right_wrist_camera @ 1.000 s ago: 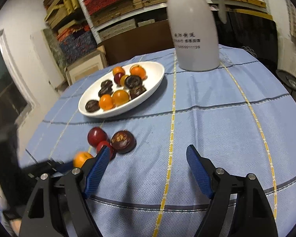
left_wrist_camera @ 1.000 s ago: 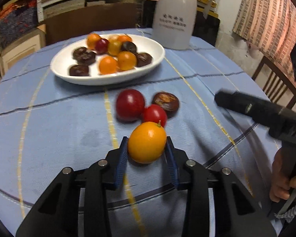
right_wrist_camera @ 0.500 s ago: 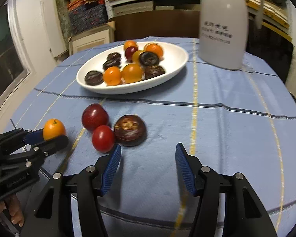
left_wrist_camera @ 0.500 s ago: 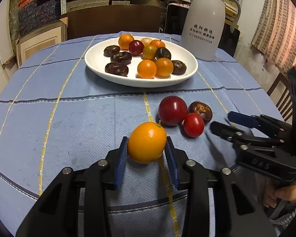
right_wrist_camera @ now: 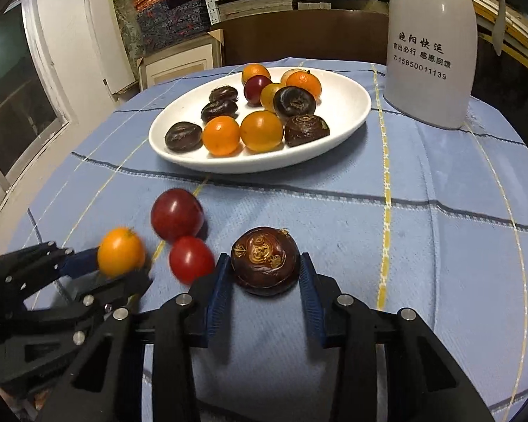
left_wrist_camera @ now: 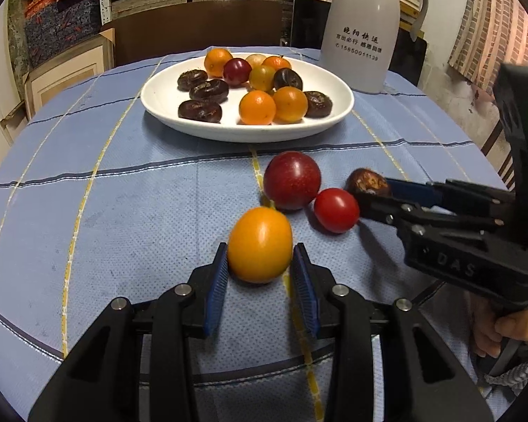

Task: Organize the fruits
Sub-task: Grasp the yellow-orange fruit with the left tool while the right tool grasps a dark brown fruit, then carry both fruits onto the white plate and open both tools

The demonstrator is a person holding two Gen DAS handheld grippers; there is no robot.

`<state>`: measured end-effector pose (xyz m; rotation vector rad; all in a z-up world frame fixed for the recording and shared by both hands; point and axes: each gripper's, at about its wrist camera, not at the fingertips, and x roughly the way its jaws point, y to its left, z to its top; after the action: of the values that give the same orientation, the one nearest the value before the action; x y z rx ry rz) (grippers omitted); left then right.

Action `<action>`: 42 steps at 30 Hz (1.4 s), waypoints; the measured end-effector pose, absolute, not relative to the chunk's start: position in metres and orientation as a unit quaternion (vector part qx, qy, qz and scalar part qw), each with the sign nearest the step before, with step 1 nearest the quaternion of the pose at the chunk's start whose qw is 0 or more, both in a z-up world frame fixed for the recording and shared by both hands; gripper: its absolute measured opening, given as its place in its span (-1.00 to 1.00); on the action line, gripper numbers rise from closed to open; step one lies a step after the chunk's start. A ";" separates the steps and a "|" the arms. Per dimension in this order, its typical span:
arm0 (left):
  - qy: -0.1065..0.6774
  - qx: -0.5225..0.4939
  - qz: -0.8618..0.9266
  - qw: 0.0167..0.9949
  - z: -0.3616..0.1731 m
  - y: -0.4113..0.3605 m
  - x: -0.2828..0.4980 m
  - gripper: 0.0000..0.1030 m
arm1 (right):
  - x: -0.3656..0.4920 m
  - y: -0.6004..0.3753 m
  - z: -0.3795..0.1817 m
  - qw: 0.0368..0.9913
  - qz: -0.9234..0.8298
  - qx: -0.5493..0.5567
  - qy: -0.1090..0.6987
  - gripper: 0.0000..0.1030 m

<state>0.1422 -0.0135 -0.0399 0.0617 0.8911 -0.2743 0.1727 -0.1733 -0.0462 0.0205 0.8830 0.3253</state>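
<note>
A: Where does the orange fruit (left_wrist_camera: 259, 244) sit?

B: Between the two blue pads of the left gripper (left_wrist_camera: 260, 267). The fingers (left_wrist_camera: 216, 277) pinch it from both sides, and in the right wrist view the fruit looks lifted a little off the blue checked cloth (right_wrist_camera: 422, 232) that covers the bench.

A: And the right gripper (right_wrist_camera: 264, 281)?

B: Its fingers (right_wrist_camera: 217, 283) have just been closing, with the dark brown fruit (right_wrist_camera: 265, 261) between them. The left pad touches the fruit's side; the right pad is at its other side, and I cannot tell whether a thin gap remains there. The brown fruit rests on the cloth.

A: What lies near it?

B: A small red tomato (right_wrist_camera: 190, 259) just left of the right gripper's left finger, touching a larger dark red plum (right_wrist_camera: 177, 215) behind it. Both lie on the cloth, between the two grippers.

A: And the plate?

B: The white plate (right_wrist_camera: 338, 140) stands farther back on the bench, well apart from the loose fruit. It holds more orange fruits, dark brown ones and one red one. A white jug (right_wrist_camera: 431, 45) with printed characters stands behind it to the right.

A: Any person visible?

B: A hand (left_wrist_camera: 507, 330) on the right gripper's handle, at the edge of the left wrist view.
</note>
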 end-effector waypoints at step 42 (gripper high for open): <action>0.354 -0.024 -0.151 0.923 0.017 0.005 0.128 -0.33 | 0.110 -0.213 -0.010 0.911 0.155 0.078 0.375 -0.22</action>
<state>0.1279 0.0047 0.0166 -0.0502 0.7268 -0.3093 0.1095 -0.2127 -0.0095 0.1603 0.7739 0.3188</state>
